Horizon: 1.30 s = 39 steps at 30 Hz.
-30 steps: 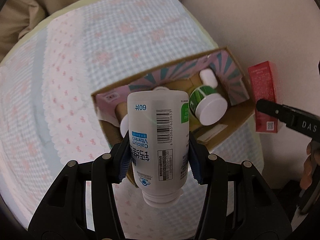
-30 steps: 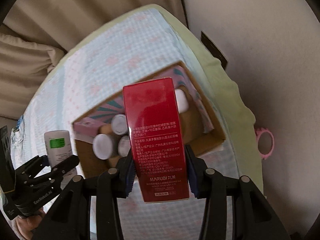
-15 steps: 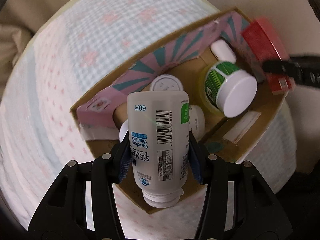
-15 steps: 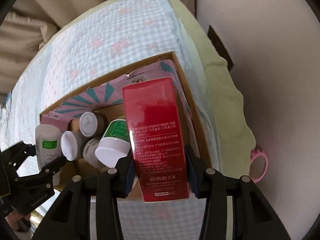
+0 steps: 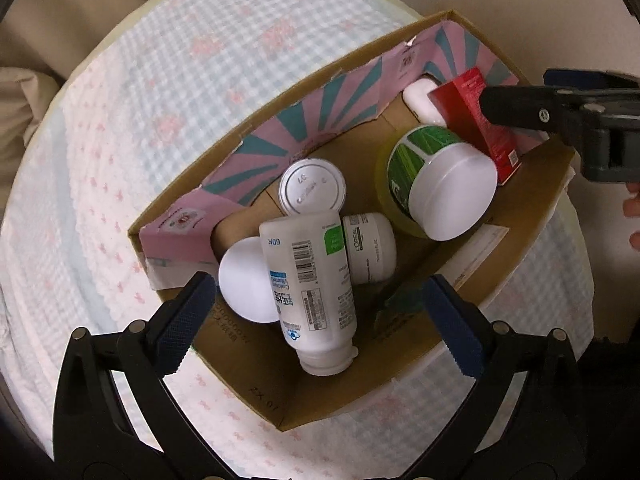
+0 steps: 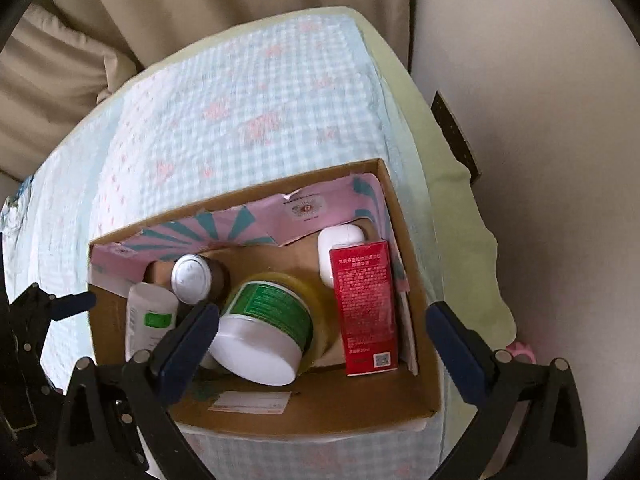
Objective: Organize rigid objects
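A cardboard box (image 5: pixel 344 396) (image 6: pixel 304 412) with a pink and teal liner sits on the checked cloth. The white vitamin bottle (image 5: pixel 308 284) (image 6: pixel 146 320) lies inside it, cap toward me. My left gripper (image 5: pixel 316 324) is open above the bottle, not touching it. The red carton (image 6: pixel 366 304) (image 5: pixel 478 120) stands in the box's right end. My right gripper (image 6: pixel 322 344) is open above the box, the carton between its fingers but free. A green-labelled jar (image 5: pixel 436 184) (image 6: pixel 264 328) lies in the middle.
Also in the box are a silver-lidded jar (image 5: pixel 312 192) (image 6: pixel 191 279), a white L'Oreal jar (image 5: pixel 370 248), a round white lid (image 5: pixel 246 280) and a white case (image 6: pixel 340 240). A wall (image 6: pixel 540 160) rises at the right. A cushion (image 6: pixel 52 80) lies behind the cloth (image 6: pixel 240 120).
Both grippers opened. The vitamin bottle dropped from the left gripper into the box. The red carton left the right gripper and now stands in the box's right end.
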Available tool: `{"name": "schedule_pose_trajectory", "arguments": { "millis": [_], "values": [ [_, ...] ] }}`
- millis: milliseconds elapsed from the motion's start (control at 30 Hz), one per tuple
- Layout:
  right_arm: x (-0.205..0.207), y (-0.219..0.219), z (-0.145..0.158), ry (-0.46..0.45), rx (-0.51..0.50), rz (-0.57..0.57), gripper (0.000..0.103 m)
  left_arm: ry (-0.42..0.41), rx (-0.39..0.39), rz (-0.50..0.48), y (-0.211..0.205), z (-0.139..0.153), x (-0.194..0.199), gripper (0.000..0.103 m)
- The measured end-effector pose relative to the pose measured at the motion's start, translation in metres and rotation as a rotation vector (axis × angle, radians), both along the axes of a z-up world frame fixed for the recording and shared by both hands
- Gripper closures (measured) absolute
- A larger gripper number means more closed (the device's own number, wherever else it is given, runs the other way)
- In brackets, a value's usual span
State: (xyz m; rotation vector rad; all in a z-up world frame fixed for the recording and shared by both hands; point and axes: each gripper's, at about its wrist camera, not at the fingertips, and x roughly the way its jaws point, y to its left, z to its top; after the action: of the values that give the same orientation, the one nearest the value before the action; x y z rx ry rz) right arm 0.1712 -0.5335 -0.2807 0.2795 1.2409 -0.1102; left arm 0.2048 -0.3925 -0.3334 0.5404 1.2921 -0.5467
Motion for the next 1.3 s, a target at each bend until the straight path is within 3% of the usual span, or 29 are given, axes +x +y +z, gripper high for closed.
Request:
{"name": "schedule_pose_trajectory", "arguments": {
  "millis": [267, 533, 733, 933, 1100, 1300],
  "values": [
    [-0.016, 0.005, 0.004, 0.014, 0.021, -0.028, 0.0, -0.002, -0.029, -0.004, 0.0, 0.012, 0.0, 0.0],
    [-0.037, 0.016, 0.03, -0.006, 0.02, -0.07, 0.0, -0.006, -0.086, -0.008, 0.017, 0.044, -0.01, 0.0],
    [-0.053, 0.047, 0.084, -0.08, -0.002, -0.069, 0.0, -0.051, -0.188, 0.045, 0.056, 0.105, -0.025, 0.0],
    [-0.074, 0.097, 0.153, -0.17, -0.046, -0.023, 0.0, -0.163, -0.265, 0.119, 0.123, 0.182, -0.052, 0.0],
    [-0.084, 0.153, 0.211, -0.253, -0.064, 0.066, 0.0, -0.35, -0.321, 0.219, 0.191, 0.252, -0.085, 0.0],
    [-0.104, 0.204, 0.261, -0.337, -0.045, 0.106, 0.0, -0.47, -0.43, 0.38, 0.27, 0.308, -0.12, 0.0]
  ]
}}
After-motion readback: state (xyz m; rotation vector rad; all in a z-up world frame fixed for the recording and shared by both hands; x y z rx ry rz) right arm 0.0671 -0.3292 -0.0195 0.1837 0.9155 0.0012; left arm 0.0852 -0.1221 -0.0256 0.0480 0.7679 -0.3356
